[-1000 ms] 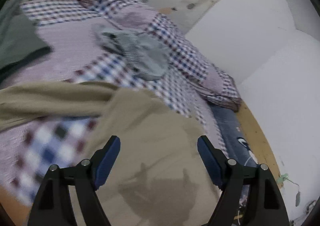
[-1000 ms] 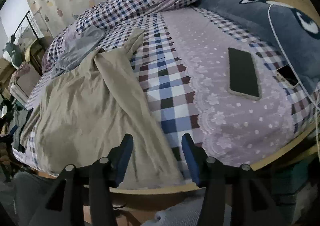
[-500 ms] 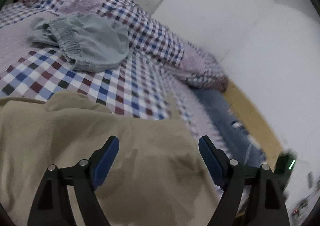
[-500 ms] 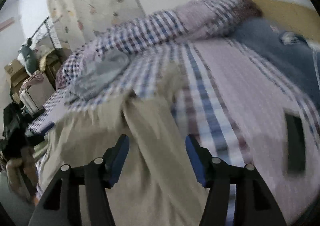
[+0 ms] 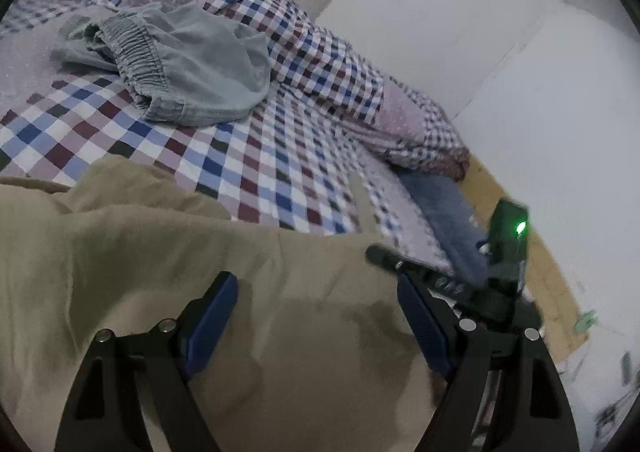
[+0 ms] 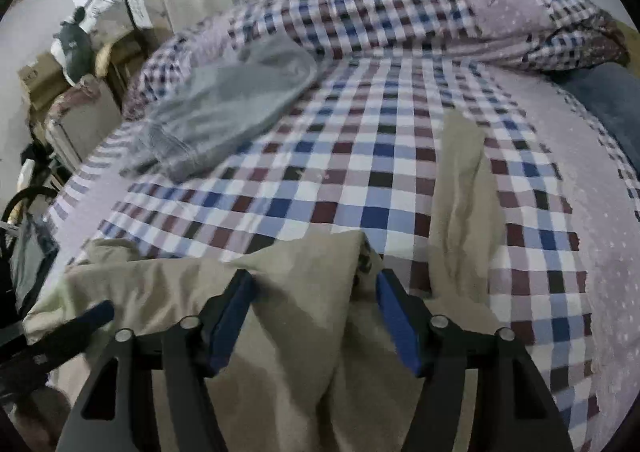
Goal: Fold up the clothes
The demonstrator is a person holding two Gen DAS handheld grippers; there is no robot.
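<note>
Two grippers, both with jaws apart, nothing clamped. Left gripper (image 5: pixel 316 316) hovers over the tan garment (image 5: pixel 140 272), which is spread low on the checked bedspread (image 5: pixel 248 156); its cloth fills the view from 6 to 9 o'clock. Right gripper (image 6: pixel 314 316) straddles a raised fold of the same tan garment (image 6: pixel 304 268), its long strip running toward 1 o'clock. Right sits nearer that fold. Grey shorts (image 5: pixel 192 64) lie crumpled, well apart at 11 o'clock.

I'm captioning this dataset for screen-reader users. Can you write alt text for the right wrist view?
An open right gripper with blue pads hovers over a rumpled khaki garment on a checked bedspread. A crumpled grey garment lies farther back to the left, beside a rolled checked quilt.
</note>
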